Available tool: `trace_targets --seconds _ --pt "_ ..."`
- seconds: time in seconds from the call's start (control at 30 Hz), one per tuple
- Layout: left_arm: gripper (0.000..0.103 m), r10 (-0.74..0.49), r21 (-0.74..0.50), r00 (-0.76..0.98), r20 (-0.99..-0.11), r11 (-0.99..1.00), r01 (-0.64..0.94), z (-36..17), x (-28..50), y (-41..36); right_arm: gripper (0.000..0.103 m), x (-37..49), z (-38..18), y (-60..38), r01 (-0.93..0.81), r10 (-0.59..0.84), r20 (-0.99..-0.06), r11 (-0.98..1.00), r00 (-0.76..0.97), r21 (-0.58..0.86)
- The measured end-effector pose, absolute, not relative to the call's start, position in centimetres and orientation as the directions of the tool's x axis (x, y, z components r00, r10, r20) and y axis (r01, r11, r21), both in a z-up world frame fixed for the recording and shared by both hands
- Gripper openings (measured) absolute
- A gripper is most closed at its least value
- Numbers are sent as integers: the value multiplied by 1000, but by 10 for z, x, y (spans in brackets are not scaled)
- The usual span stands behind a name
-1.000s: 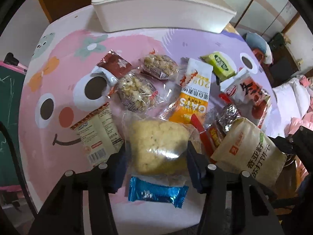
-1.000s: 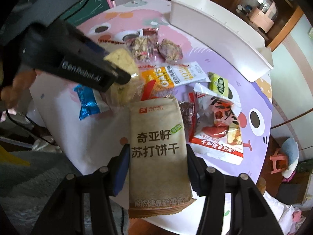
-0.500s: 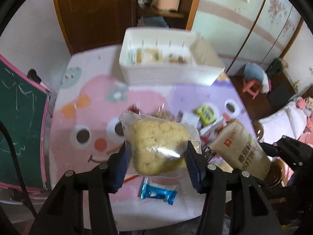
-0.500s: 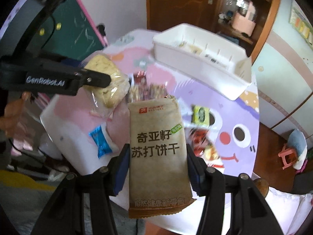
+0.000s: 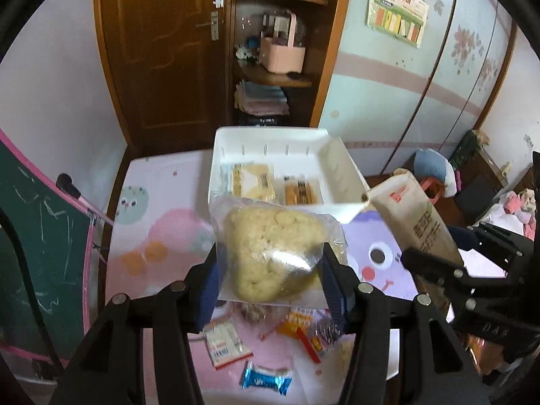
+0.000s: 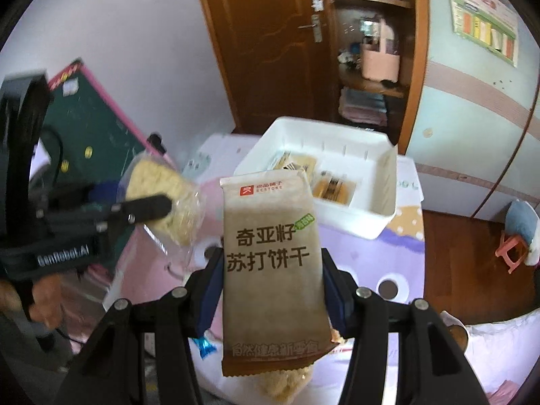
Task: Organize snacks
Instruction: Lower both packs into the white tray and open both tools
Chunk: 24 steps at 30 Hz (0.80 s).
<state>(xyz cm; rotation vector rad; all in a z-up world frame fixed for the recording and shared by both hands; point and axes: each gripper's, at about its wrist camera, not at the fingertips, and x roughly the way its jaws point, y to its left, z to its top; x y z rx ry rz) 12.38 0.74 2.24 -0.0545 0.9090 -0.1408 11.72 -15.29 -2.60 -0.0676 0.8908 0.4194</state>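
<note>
A clear-wrapped rice cake [image 5: 273, 249] is clamped in the left claw [image 5: 270, 283] and a brown cracker pack [image 6: 273, 256] in the right claw [image 6: 273, 287] — both are held in the air short of the white bin [image 5: 341, 168], presumably for dropping beside the packets already inside. "BESTORE" and "奇亚籽 苏打饼干" are printed on the pack; "GenRobot.AI" is read on the left claw.

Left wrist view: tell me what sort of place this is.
Probably a room in a home, perhaps a child's. A wooden door stands beside shelves holding folded cloths, a cartoon-face cloth covers the table, and a chalkboard leans at the left.
</note>
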Motion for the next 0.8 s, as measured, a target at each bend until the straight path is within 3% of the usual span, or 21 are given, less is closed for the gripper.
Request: trace_targets --seconds 0.47,0.8 --pt "53 -155 -120 685 -712 988 98 72 228 22 53 229 21 -165 -213 268 -729 962 630 170" --pt "53 -147 -114 683 -716 989 93 59 299 22 54 298 13 -161 -115 237 -742 970 627 213"
